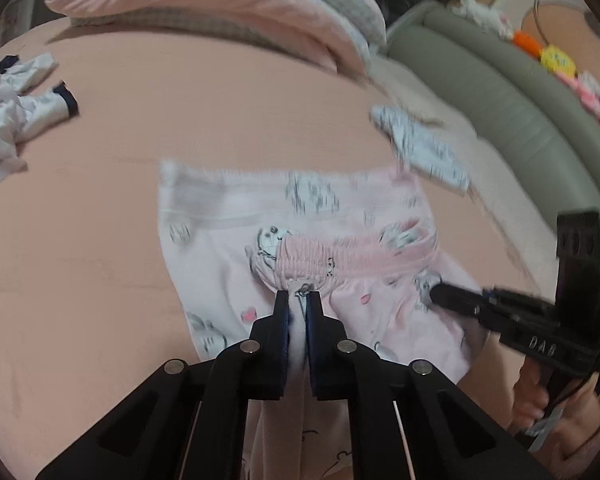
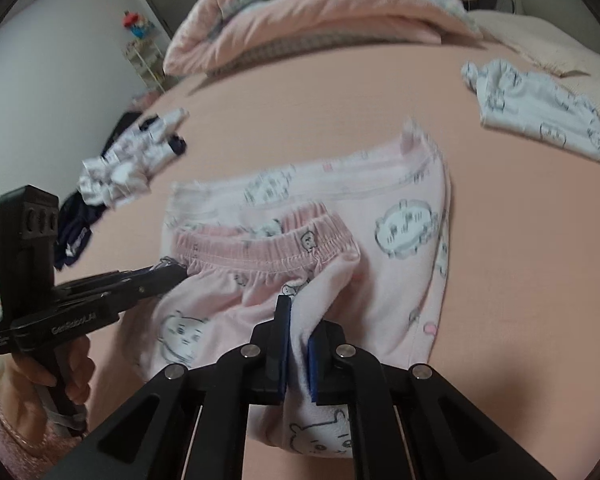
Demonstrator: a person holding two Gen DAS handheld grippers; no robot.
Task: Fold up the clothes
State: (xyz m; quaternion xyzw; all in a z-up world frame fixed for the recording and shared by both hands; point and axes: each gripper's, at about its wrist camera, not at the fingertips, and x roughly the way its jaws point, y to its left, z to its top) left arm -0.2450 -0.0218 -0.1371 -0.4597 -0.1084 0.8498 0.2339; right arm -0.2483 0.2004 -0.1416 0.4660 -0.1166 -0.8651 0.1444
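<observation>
Pinching the pink pajama pants point(image 1: 228, 280) with both grippers, near the ruffled elastic waistband point(image 1: 332, 260). Lying mid-bed on the peach bed sheet point(image 1: 220, 112), partly folded, waistband end doubled over onto the printed cartoon fabric underneath. Left gripper point(image 1: 298, 300) clamped tight on a bunched fold just below the waistband, blue-padded fingers point(image 1: 282, 320) squeezing cloth between them. Right gripper point(image 2: 298, 320) same deal, clenched on a thick ridge of pink fabric, with more of the garment hanging down under the fingers point(image 2: 318, 348) toward the camera. From the left wrist view, right gripper point(image 1: 440, 294) reaching in from the right side with its tip buried in the cloth; from the right wrist view, left gripper point(image 2: 172, 270) coming in from the left, tip at the waistband's edge. Both views a bit motion-blurred.

Elsewhere on the bed: crumpled white garment with dark cuffs point(image 1: 16, 112) off to the left, well apart from the pants; white printed garment point(image 2: 540, 116) lying flat to the far right. Folded pink quilt point(image 1: 204, 4) piled at the far end of the bed. Grey-green padded bed rail point(image 1: 500, 92) along the right side with small colourful toys point(image 1: 556, 60) on top.
</observation>
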